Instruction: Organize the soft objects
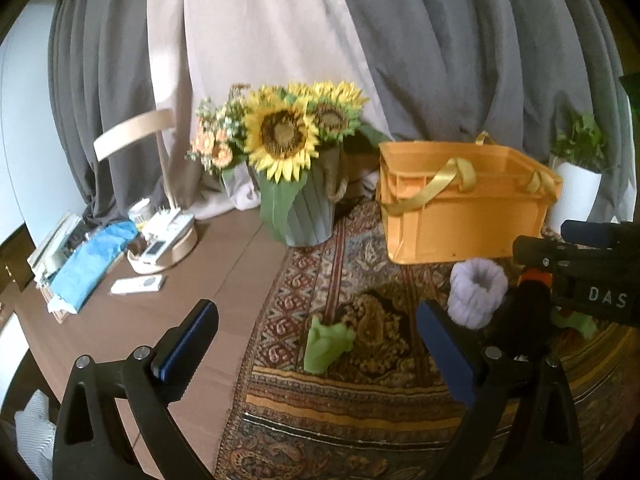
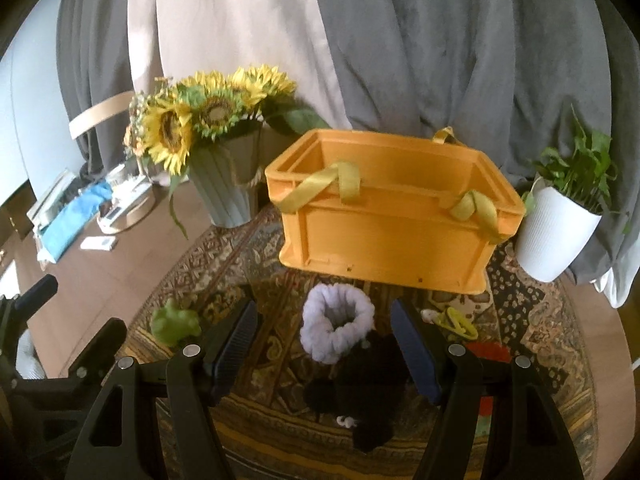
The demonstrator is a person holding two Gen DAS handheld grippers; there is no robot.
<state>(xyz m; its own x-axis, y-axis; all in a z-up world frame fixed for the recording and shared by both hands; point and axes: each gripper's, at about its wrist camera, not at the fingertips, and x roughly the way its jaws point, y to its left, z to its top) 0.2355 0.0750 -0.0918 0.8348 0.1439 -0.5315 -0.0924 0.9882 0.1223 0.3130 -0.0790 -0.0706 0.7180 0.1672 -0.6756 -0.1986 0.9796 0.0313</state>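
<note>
Covering a brown table [image 1: 120, 320], patterned rug [image 2: 240, 264] before grey curtains [image 2: 440, 40].

both wrist views toward orange crate [image 1: 460, 208]

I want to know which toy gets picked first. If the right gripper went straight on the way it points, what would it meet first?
Probably the black plush toy, lying between the open right gripper fingers, with the lavender scrunchie just beyond; depth is unclear.

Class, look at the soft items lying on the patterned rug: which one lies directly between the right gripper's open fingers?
The lavender ring-shaped plush, hollow in the middle. The green soft toy lies off to the left, outside those fingers.
</note>
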